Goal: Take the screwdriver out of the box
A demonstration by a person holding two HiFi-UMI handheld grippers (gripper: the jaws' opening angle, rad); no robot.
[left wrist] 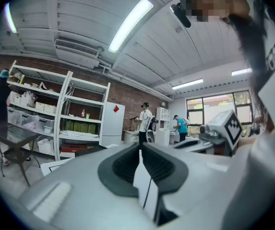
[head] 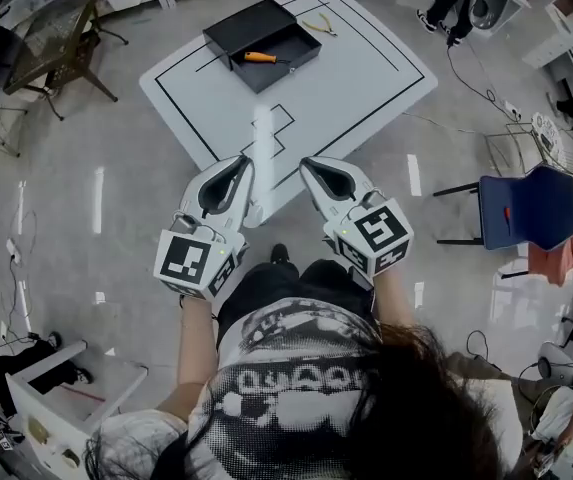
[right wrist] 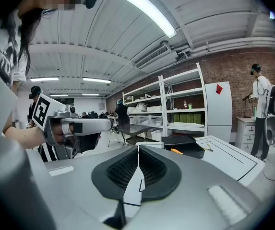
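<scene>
A black open box stands at the far end of a white table. Inside it lies a screwdriver with an orange handle. In the right gripper view the box and the screwdriver show ahead, a little to the right. My left gripper and right gripper are held side by side in front of the person, short of the table's near corner and far from the box. Both are shut with nothing between the pads. The left gripper's jaws and the right gripper's jaws meet at their tips.
Small pliers lie on the table beside the box. A blue chair stands at the right, a dark table at the upper left, a white cabinet at the lower left. Cables trail on the floor. People stand by shelves further off.
</scene>
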